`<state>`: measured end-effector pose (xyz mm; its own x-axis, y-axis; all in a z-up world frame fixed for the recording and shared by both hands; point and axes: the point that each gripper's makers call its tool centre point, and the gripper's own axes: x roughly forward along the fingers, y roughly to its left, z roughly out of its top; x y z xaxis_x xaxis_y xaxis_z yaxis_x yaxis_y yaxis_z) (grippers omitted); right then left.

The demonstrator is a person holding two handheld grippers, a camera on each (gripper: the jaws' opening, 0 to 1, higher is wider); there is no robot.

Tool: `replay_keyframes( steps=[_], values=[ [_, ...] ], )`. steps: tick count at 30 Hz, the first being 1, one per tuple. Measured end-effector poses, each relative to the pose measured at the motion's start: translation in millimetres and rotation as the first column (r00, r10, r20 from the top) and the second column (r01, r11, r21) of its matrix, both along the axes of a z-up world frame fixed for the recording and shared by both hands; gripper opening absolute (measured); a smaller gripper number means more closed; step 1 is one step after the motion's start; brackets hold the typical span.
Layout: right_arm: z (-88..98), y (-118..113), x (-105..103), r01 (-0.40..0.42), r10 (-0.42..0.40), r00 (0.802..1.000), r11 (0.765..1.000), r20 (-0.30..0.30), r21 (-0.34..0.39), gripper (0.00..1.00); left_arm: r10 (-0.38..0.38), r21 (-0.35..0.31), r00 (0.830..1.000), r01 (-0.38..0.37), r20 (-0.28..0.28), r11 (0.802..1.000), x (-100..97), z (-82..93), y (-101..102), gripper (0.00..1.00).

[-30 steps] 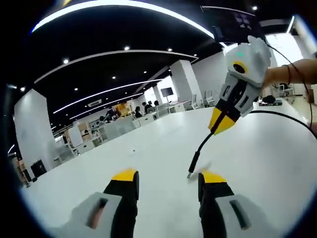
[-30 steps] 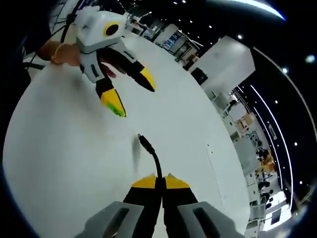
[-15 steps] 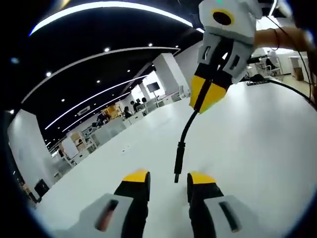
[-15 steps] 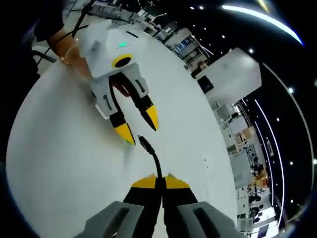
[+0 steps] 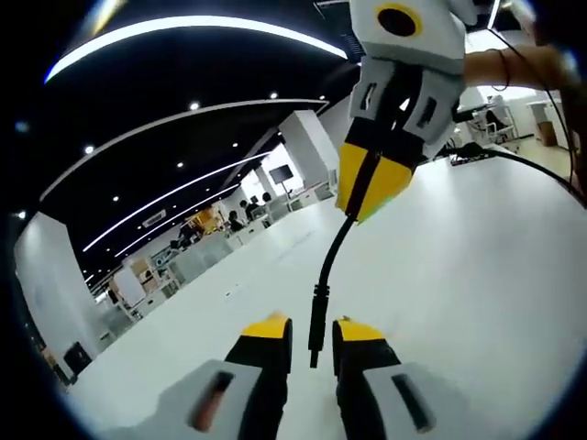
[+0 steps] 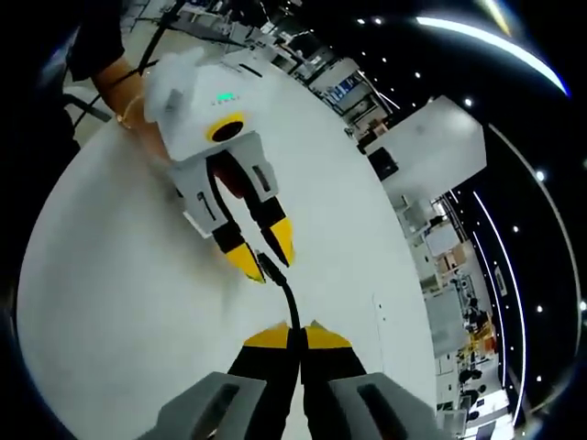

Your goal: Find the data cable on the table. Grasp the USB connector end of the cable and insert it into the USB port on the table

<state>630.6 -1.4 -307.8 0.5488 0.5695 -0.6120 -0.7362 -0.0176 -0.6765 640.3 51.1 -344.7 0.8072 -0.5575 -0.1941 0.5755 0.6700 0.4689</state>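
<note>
A black data cable (image 5: 341, 236) hangs from my right gripper (image 5: 367, 197), which enters the left gripper view from the upper right and is shut on it. The cable's connector end (image 5: 317, 316) points down between the yellow fingertips of my left gripper (image 5: 312, 328). Those jaws stand narrowly open, with a small gap on either side of the plug. In the right gripper view my right gripper (image 6: 295, 332) pinches the cable (image 6: 290, 301). The connector (image 6: 269, 267) reaches up between the left gripper's (image 6: 263, 255) two tips, above the white table (image 6: 110, 302).
The white table (image 5: 486, 275) stretches wide around both grippers. More black cable (image 5: 541, 170) trails across it at the far right. A person's hand (image 5: 514, 66) holds the right gripper, and another hand (image 6: 133, 115) holds the left one. Office desks stand far behind.
My left gripper's jaws have narrowed steadily and moved up around the connector end. The two grippers have come closer together, and the right gripper stays shut on the cable.
</note>
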Motion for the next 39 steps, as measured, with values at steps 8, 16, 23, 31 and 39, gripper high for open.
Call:
replay_keyframes(
  steps=[8, 16, 23, 31, 39],
  values=[
    [1.2, -1.1, 0.5, 0.010, -0.010, 1.000, 1.000, -0.001, 0.011, 0.04, -0.022, 0.072, 0.999, 0.018, 0.044, 0.997, -2.3, -0.8, -4.9, 0.08],
    [8.5, -2.8, -1.5, 0.027, -0.027, 1.000, 0.996, 0.003, 0.082, 0.05, -0.025, 0.024, 0.999, 0.024, 0.035, 0.999, -4.0, 6.9, -4.5, 0.07],
    [19.7, 0.8, -5.2, 0.056, -0.044, 0.998, 0.965, -0.054, 0.258, 0.06, -0.034, -0.034, 0.999, 0.034, 0.012, 0.999, -5.7, 10.7, -4.6, 0.06],
    [40.5, 1.7, -8.7, 0.091, -0.042, 0.992, 0.886, -0.116, 0.454, 0.12, -0.042, -0.057, 0.999, 0.041, -0.003, 0.998, -7.0, 10.9, -5.3, 0.06],
    [99.0, -29.0, 6.4, 0.187, -0.079, 0.981, 0.616, -0.176, 0.765, 0.24, -0.041, -0.149, 0.999, 0.035, -0.034, 0.988, -6.7, 17.7, -0.2, 0.06]
  ],
)
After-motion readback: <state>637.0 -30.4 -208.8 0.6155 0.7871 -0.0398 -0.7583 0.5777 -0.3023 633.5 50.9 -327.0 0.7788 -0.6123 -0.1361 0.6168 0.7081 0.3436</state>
